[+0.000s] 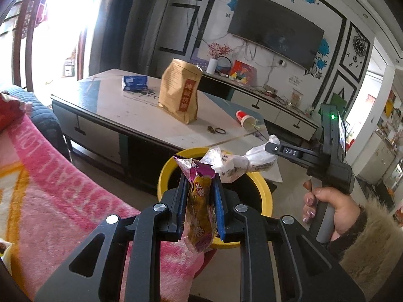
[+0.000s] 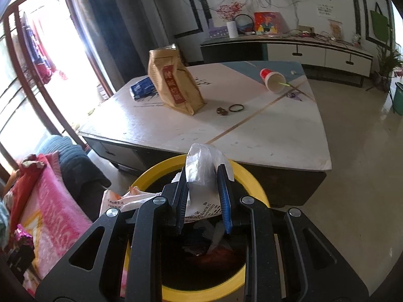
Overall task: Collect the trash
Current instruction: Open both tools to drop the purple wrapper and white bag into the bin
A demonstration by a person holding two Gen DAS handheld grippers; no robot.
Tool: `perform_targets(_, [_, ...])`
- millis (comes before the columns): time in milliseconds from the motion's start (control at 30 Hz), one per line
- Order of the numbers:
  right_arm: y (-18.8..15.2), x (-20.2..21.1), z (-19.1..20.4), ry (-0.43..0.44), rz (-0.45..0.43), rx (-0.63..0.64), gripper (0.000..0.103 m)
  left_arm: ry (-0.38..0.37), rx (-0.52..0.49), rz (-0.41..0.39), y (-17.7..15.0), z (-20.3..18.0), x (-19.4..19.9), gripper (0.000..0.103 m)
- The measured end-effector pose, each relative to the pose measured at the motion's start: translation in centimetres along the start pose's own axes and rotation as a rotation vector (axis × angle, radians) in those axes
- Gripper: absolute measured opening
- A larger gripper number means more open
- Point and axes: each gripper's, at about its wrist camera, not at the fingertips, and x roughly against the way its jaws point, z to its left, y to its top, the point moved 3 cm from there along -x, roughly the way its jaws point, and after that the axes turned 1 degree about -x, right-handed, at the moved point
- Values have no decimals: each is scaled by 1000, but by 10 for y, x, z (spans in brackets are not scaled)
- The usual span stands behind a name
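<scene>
Left tongs (image 1: 200, 176) pinched on a purple snack wrapper (image 1: 200, 201), pads squeezing its crinkled middle, top and bottom ends flaring free. Right tongs (image 2: 205, 173) clamped on a white plastic bag (image 2: 201, 166), bunched between the pads, its loose printed tail trailing off to one side. Both pieces of trash hanging over the yellow-rimmed bin (image 2: 246, 176), beside the pink blanket (image 1: 50, 176) and just in front of the table (image 2: 252, 130). Dark rubbish already lying in the bin's bottom. Probably the drop step: both loads poised above the opening, not yet let go. Handling, as a judgement: wrapper and bag both featherlight, thin, limp film, slick on the surface, nothing to break, likely to cling to the pads or drift sideways on release, so best freed low over the mouth. Trailing tail of the bag possibly catching on the rim. Left on the table: a tall tan paper bag (image 2: 173, 80) standing upright, stiff-sided, creasing where squeezed, best taken at its folded top edge; a blue packet (image 2: 142, 88) lying flat behind it, soft, best taken at a raised corner; a red paper cup (image 2: 273, 79) on its side, light, crushable, prone to roll, best taken by the rim wall; small dark bits and a ring (image 2: 236, 107) near the middle, too small to judge.
</scene>
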Motion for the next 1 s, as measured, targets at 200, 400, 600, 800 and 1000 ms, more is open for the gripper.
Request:
perform_targets(200, [2,-1,-12,-28,-7,-21,17,-17,-24,27,-2,-13,-24,19])
perform_targets(400, [4,-1,-20,-42,-15,-33,17,-34,-53,56,-5,-23,-46,19])
perform_targets(600, [6,2,-21,-35,-28,-41,19,-39,-55,92,-8,-27,-66,19])
perform_targets(800, [6,5,-18,5,-34,-63,39,-41,-28,85,-6,-27,-75,74])
perform_targets(1000, [4,8,1,42,-22,-10,49,-45,26,70,-8,-14,-66,93])
